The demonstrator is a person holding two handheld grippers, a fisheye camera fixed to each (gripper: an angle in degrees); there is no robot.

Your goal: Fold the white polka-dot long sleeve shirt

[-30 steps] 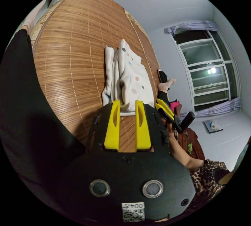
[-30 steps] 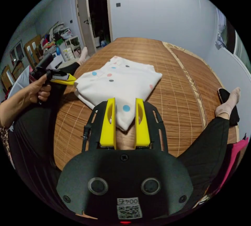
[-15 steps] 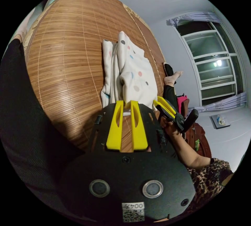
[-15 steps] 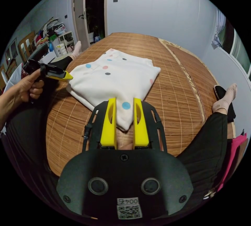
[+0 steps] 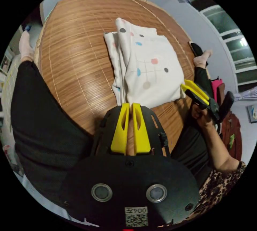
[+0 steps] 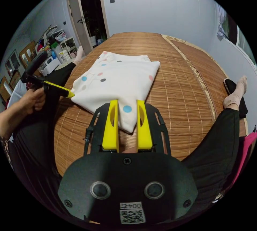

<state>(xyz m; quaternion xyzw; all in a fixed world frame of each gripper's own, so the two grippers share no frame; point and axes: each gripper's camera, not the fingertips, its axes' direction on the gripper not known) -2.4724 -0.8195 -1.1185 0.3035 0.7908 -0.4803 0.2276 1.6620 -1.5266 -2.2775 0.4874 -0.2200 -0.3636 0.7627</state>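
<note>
Now the left tongs [image 5: 129,105] have clenched empty and drawn back off the polka-dot shirt [image 5: 146,65], which lies folded on the bamboo mat [image 5: 77,51] at twelve o'clock. Right tongs [image 6: 127,104] stand released astride its near corner. Folding appears essentially complete.

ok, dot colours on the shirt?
White shirt with blue, pink, grey and dark dots; clearest in the right gripper view.

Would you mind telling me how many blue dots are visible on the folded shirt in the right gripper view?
2. One large blue dot sits between the right gripper's jaws near the shirt's nearest corner; another lies toward its left edge. Folds may hide more.
</note>
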